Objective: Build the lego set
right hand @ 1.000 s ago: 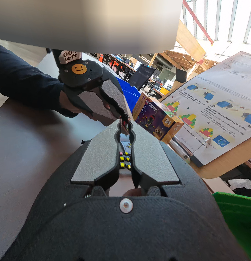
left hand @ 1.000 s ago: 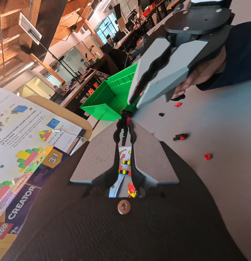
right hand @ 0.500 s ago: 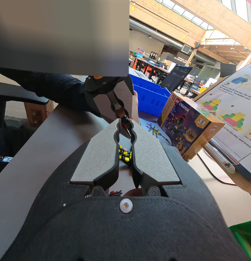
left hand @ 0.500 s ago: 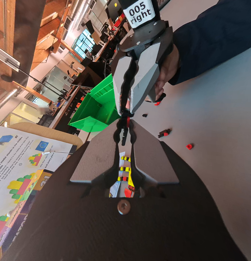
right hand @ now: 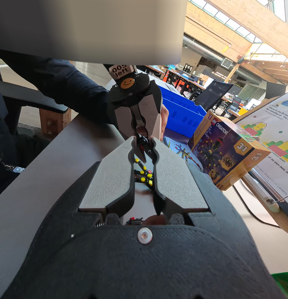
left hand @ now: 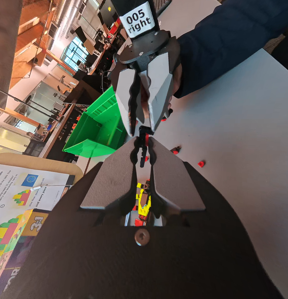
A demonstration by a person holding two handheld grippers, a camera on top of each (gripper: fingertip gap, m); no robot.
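You are holding the left hand-held gripper [left hand: 142,141] clamped on a thin black-and-red piece [left hand: 144,146], which is sticking out past its tips above the counter [left hand: 237,129]. The right hand-held gripper [left hand: 140,131] is facing it tip to tip, its fingers standing slightly apart around the piece's top end [right hand: 143,144]; contact there cannot be told. Below, a black model [right hand: 144,175] with yellow studs is lying on the counter. Small red pieces [left hand: 200,163] are lying loose nearby.
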